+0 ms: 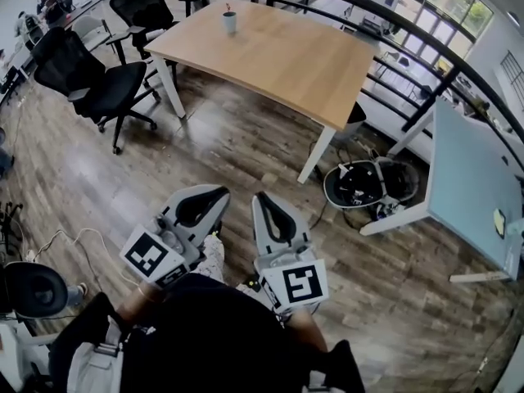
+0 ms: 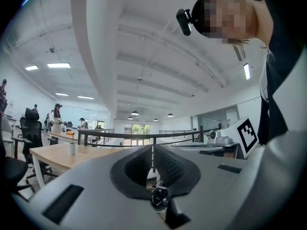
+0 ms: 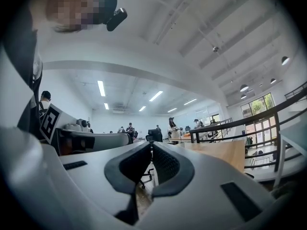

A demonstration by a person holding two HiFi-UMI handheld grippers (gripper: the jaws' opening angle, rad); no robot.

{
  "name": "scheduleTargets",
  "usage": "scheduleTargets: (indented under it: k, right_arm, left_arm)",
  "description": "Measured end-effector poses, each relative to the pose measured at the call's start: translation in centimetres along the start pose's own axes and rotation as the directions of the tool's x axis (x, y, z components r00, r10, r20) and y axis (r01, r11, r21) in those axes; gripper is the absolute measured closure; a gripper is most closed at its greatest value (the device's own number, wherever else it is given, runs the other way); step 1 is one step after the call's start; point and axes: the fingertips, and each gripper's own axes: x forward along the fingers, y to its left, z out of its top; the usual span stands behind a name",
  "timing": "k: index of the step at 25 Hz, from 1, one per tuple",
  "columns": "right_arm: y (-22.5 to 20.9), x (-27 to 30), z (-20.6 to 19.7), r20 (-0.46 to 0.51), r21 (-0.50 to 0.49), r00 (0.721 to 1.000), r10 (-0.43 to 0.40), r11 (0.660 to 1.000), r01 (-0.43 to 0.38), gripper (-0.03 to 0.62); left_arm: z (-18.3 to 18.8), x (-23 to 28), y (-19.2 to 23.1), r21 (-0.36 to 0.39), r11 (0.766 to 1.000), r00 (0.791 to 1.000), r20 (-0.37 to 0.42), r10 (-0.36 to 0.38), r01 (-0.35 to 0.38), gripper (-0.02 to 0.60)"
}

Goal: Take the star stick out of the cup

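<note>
A small pale cup (image 1: 229,21) stands near the far edge of a wooden table (image 1: 286,64), several steps ahead of me, with a thin stick with a red top (image 1: 228,8) poking out of it. In the left gripper view the cup (image 2: 72,149) is tiny, on the table at far left. My left gripper (image 1: 216,193) and right gripper (image 1: 260,197) are held close to my body over the wood floor, both shut and empty. Their jaws also meet with nothing between them in the left gripper view (image 2: 152,147) and the right gripper view (image 3: 150,145).
Black office chairs (image 1: 94,80) stand left of the table. A pale blue desk (image 1: 471,178) is at the right, with a dark round thing and cables (image 1: 360,183) on the floor beside it. A black railing (image 1: 426,47) runs behind. People stand far off (image 2: 56,116).
</note>
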Motion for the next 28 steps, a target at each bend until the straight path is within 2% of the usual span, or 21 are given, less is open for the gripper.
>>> scheduleTargets:
  k: [11, 16, 19, 28]
  right_arm:
    - [-1.7, 5.8, 0.6, 0.01, -0.037, 1.0, -0.016, 0.999, 0.017, 0.568]
    - [-2.2, 9.4, 0.2, 0.002, -0.047, 1.0, -0.025, 0.999, 0.025, 0.569]
    - [-2.3, 11.7, -0.4, -0.011, -0.06, 0.999, -0.034, 0.998, 0.033, 0.568]
    - [-2.7, 17.9, -1.0, -0.014, -0.061, 0.999, -0.045, 0.997, 0.044, 0.568]
  left_arm:
    - [0.8, 2.2, 5.8, -0.003, 1.0, 0.998, 0.055, -0.001, 0.002, 0.558]
    - [0.1, 3.1, 9.5, -0.006, 1.0, 0.999, 0.031, -0.01, 0.01, 0.558]
    - [0.4, 3.4, 12.0, -0.005, 1.0, 0.999, 0.05, -0.009, 0.009, 0.558]
    - [0.1, 4.5, 18.5, -0.012, 1.0, 0.999, 0.036, -0.023, 0.024, 0.558]
